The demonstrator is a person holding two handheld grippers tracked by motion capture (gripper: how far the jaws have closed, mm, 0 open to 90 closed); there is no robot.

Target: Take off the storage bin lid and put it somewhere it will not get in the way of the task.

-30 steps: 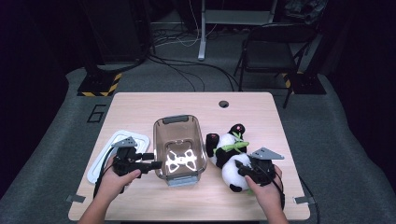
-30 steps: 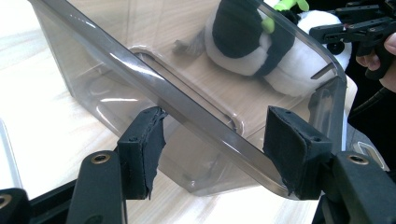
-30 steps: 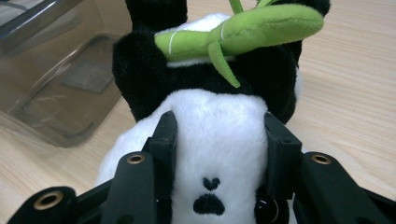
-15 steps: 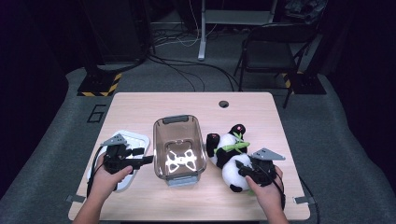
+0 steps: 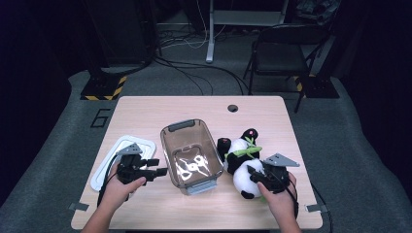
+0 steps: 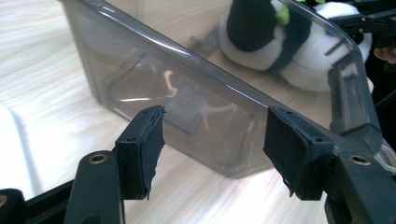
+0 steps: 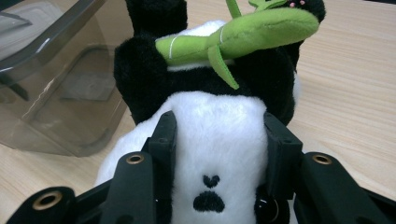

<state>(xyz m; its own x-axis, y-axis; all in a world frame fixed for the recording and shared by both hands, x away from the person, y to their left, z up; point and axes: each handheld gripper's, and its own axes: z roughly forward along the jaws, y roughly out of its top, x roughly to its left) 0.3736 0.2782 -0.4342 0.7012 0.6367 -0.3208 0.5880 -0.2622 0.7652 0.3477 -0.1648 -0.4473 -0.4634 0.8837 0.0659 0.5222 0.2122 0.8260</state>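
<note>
A black and white plush panda (image 5: 238,148) with a green bamboo stalk (image 7: 243,32) lies on the table, right of a clear grey plastic container (image 5: 183,127). My right gripper (image 5: 252,174) is shut on the panda's white head (image 7: 217,135), with both pads pressed into the fur. My left gripper (image 5: 163,171) is open beside the container's left wall (image 6: 187,107). Its pads (image 6: 142,147) are apart, and only the container's lower corner shows beyond them. The container holds nothing.
A white lid (image 5: 127,141) lies flat on the wooden table (image 5: 145,116), left of the container and under my left hand. A round cable hole (image 5: 232,108) is near the far edge. A chair (image 5: 277,48) and cables stand on the floor beyond.
My left gripper shifted slightly beside the container and its grey top plate now shows. The right gripper and the panda have stayed put.
</note>
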